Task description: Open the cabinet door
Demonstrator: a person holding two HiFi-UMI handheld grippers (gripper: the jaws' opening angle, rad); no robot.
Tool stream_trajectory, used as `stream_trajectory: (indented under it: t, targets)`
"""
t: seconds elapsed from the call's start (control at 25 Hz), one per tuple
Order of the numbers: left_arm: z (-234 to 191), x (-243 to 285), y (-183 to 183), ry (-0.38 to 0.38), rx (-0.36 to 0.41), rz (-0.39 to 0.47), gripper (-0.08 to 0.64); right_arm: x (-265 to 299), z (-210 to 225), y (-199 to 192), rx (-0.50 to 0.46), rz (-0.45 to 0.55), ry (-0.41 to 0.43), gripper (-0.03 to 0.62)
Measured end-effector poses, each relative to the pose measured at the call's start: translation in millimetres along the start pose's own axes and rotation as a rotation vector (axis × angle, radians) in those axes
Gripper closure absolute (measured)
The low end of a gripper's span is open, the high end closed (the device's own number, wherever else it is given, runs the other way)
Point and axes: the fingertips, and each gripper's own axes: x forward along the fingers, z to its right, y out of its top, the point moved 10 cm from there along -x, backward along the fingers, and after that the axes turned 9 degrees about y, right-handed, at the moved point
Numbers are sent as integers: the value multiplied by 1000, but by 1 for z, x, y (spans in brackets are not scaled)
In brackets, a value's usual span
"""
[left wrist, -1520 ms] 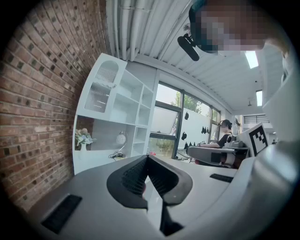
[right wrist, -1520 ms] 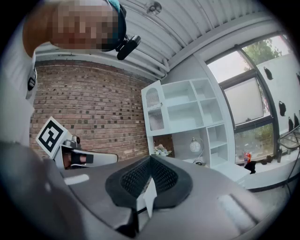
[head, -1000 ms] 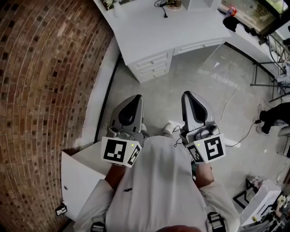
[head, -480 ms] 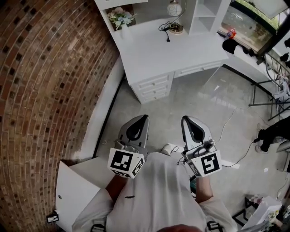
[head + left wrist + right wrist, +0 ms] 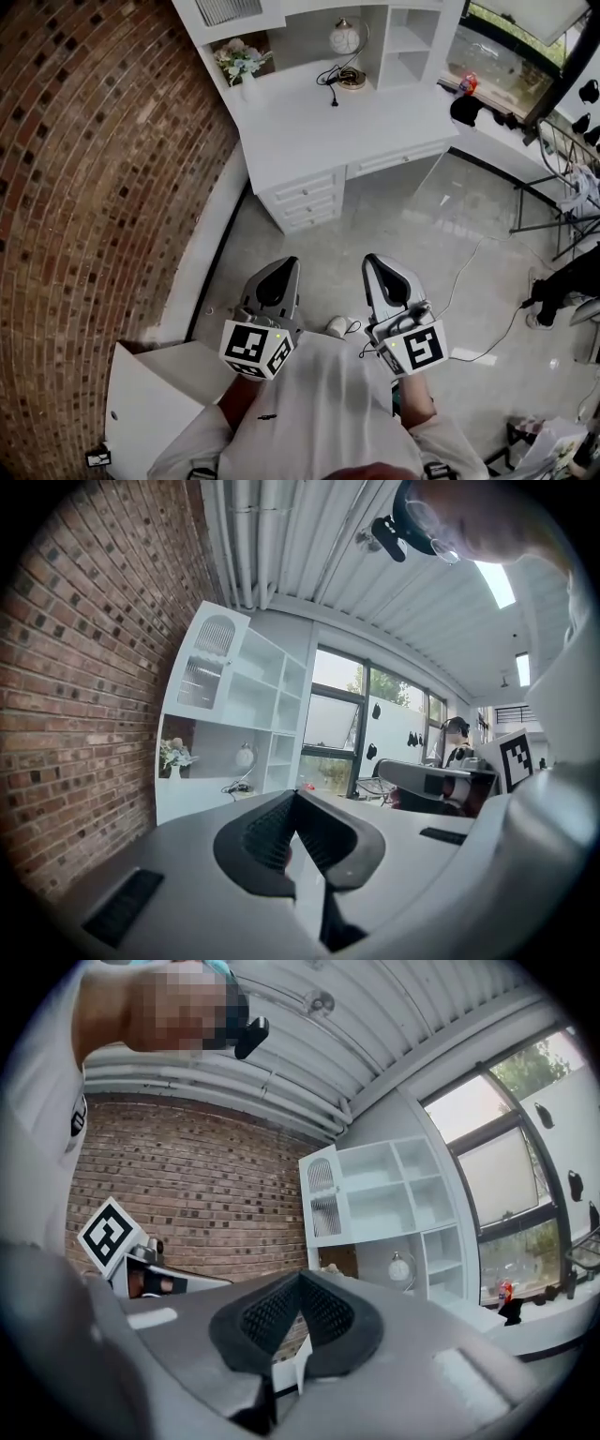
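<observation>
- Cabinet door (image 5: 228, 9) at 11 o'clock, well apart.
- Left gripper (image 5: 284, 266), right gripper (image 5: 375, 263): jaws clenched, empty.
- Risk: door knocked, not caught, if jaws are left unopened on arrival.

The white cabinet door (image 5: 322, 1200), with arched ribbed panes, sits closed at the shelf unit's (image 5: 405, 1206) upper left.

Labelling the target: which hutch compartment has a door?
The upper compartment nearest the brick wall: it has an arched, slatted front; the others are open shelves.
</observation>
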Motion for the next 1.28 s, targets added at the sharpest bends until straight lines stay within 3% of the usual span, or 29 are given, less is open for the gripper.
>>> stream_trajectory:
  t: [0.36,0.6,1.28]
  targets:
    - [27,13,-1,-22,11,8,552,-12,13,-1,21,-7,12,584]
    - [7,22,-1,7,-16,5,552,4,23,-5,-2,-24,24,584]
    - [-71,110,34,-23,-41,19,552,113,70,-9,33,-31,-8,584]
